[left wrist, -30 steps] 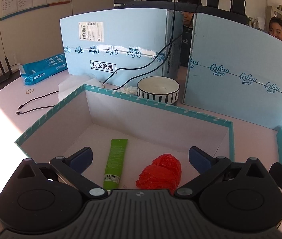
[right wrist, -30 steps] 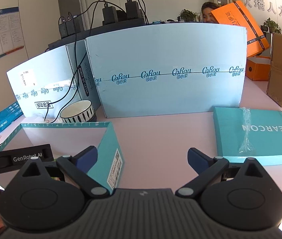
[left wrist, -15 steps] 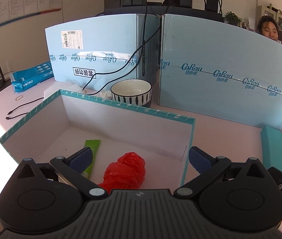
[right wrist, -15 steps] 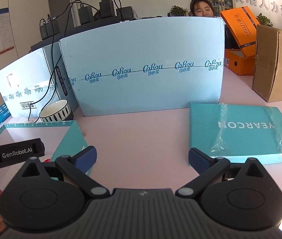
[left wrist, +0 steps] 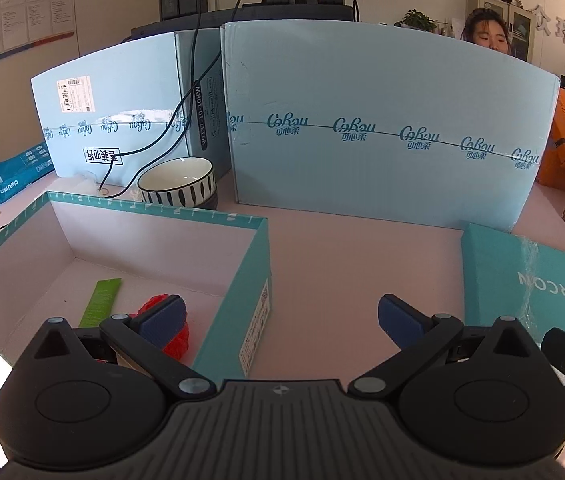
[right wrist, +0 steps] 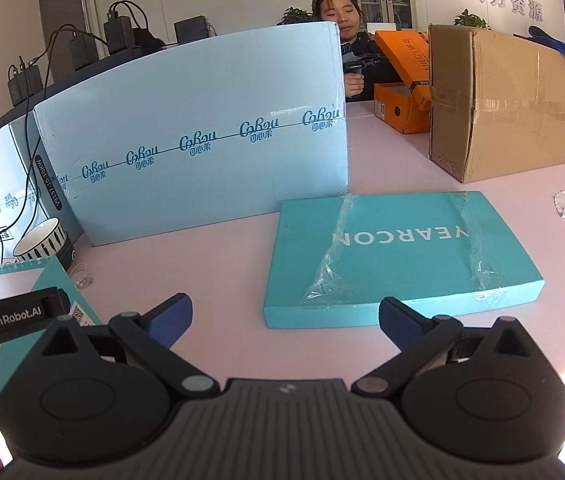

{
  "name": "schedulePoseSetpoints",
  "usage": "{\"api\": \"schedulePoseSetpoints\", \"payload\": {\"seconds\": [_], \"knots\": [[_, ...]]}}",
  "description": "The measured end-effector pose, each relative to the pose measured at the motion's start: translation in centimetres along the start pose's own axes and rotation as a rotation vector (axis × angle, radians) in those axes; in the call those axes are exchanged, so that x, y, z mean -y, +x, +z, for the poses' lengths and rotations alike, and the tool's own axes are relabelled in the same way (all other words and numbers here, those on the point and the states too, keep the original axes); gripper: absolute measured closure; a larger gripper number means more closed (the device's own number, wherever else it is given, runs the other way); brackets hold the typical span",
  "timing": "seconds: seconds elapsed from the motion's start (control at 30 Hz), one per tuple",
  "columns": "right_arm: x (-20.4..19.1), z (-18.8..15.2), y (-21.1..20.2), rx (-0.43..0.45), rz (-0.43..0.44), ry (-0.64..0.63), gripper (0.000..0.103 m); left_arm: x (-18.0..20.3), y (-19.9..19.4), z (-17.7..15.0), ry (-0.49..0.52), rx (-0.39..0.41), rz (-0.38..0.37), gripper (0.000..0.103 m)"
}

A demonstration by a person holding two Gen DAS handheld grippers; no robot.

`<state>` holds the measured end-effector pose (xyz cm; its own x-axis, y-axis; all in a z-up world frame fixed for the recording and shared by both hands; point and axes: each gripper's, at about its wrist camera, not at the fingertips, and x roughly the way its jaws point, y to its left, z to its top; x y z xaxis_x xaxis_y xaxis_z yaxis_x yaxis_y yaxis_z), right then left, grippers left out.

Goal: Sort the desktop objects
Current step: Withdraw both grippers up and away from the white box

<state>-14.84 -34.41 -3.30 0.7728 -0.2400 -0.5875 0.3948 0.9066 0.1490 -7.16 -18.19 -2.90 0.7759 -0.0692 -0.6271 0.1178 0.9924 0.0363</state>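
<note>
The left gripper [left wrist: 280, 318] is hovering with its blue-padded fingers [left wrist: 162, 318] spread wide and nothing between them, straddling the right wall of the open teal box [left wrist: 256, 264]. Inside that box, to the gripper's left, a red crumpled bag [left wrist: 176, 338] is lying partly hidden behind the left finger, and a green tube [left wrist: 102, 300] is resting beside it with its long axis running away from the camera toward the far wall.

The right gripper [right wrist: 284, 322] is likewise holding its fingers [right wrist: 172, 316] apart and empty, and it is pointing at the flat teal lid [right wrist: 398, 256] printed with lettering, which is lying just ahead and slightly to the right, its long side running left to right across the view. Loose clear plastic film is clinging across its top. The right gripper is clearly the nearer of the two to the lid; from the left wrist camera the lid [left wrist: 530, 280] is only showing at the right edge. If the lid is to go onto the box, that would probably mean carrying it leftward, since the box is sitting near the lid's left, with bare table between them.

Everything is resting on a pale pink tabletop [right wrist: 226, 280]. A striped bowl [left wrist: 178, 182] is standing behind the box, light blue cartons [left wrist: 382, 128] are forming a screen at the back, and a brown cardboard box [right wrist: 498, 100] and an orange box [right wrist: 400, 84] are sitting further right in an office room.
</note>
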Motion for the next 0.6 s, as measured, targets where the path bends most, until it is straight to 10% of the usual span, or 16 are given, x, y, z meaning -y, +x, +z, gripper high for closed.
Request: {"api": "schedulePoseSetpoints", "payload": {"seconds": [0.6], "knots": [[7.2,-0.4,0.1,-0.003,-0.171,0.119,0.001,5.1,0.7,-1.1,0.118,-0.056,-0.089,0.000]]}}
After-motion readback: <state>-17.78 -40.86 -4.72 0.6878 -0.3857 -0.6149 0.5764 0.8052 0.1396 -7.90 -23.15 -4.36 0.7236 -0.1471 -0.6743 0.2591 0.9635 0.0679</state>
